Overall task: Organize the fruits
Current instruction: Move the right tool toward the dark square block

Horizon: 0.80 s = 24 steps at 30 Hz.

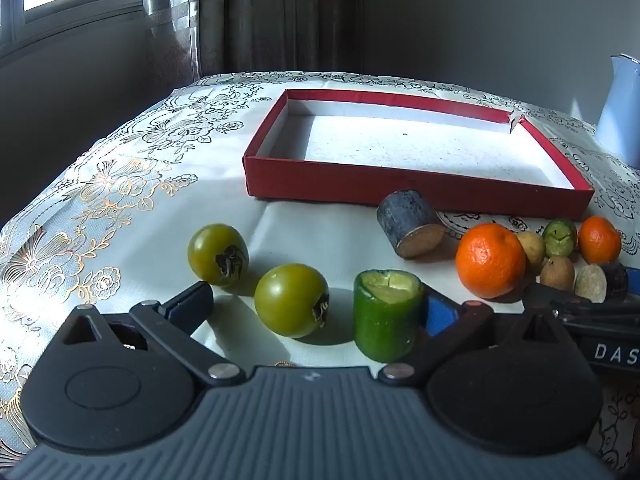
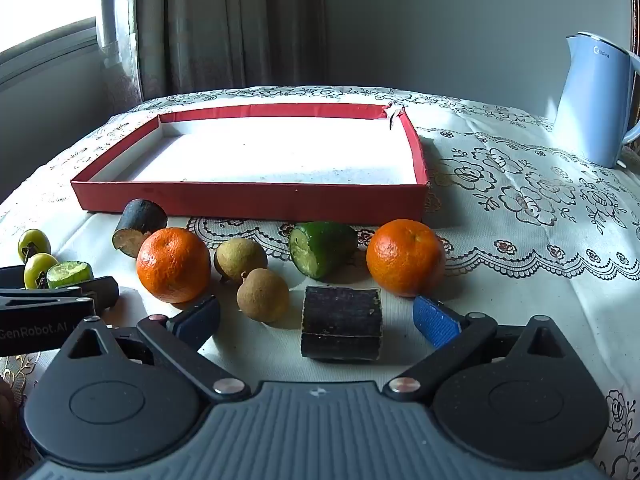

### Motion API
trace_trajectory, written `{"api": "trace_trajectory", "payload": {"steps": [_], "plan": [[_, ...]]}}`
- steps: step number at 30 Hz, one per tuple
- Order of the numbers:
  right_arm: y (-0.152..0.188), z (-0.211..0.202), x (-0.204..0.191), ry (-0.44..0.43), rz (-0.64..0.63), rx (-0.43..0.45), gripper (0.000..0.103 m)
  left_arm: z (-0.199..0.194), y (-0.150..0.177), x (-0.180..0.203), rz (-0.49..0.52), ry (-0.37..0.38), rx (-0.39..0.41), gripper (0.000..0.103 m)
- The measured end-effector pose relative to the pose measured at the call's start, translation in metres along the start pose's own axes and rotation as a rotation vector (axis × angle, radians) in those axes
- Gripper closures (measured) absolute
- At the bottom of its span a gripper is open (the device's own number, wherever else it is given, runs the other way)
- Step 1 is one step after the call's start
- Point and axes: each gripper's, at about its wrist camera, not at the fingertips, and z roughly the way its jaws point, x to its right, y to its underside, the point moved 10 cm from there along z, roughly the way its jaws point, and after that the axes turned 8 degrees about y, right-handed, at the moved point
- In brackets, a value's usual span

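Observation:
My left gripper (image 1: 316,304) is open, low over the table. Between its fingers lie a green tomato (image 1: 291,300) and an upright cucumber piece (image 1: 386,314); a second green tomato (image 1: 218,254) lies just beyond the left finger. My right gripper (image 2: 316,316) is open, with a dark sugarcane chunk (image 2: 341,330) and a brown longan (image 2: 262,295) between its fingers. Ahead lie two oranges (image 2: 173,265) (image 2: 405,257), another longan (image 2: 239,258), a tilted cucumber piece (image 2: 322,249) and a second sugarcane chunk (image 2: 140,227). An empty red box (image 2: 256,200) stands behind the fruit.
A pale blue kettle (image 2: 596,104) stands at the back right of the table. The lace tablecloth (image 2: 540,216) drops off at the left edge and front edge. Curtains and a window are behind the table.

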Motion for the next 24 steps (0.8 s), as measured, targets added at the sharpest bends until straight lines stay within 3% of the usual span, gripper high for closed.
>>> {"api": "trace_trajectory", "payload": {"steps": [24], "plan": [[0.0008, -0.0011, -0.0001, 0.002, -0.005, -0.001, 0.000, -0.0064, 0.0018, 0.0007, -0.007, -0.020, 0.002, 0.000]]}}
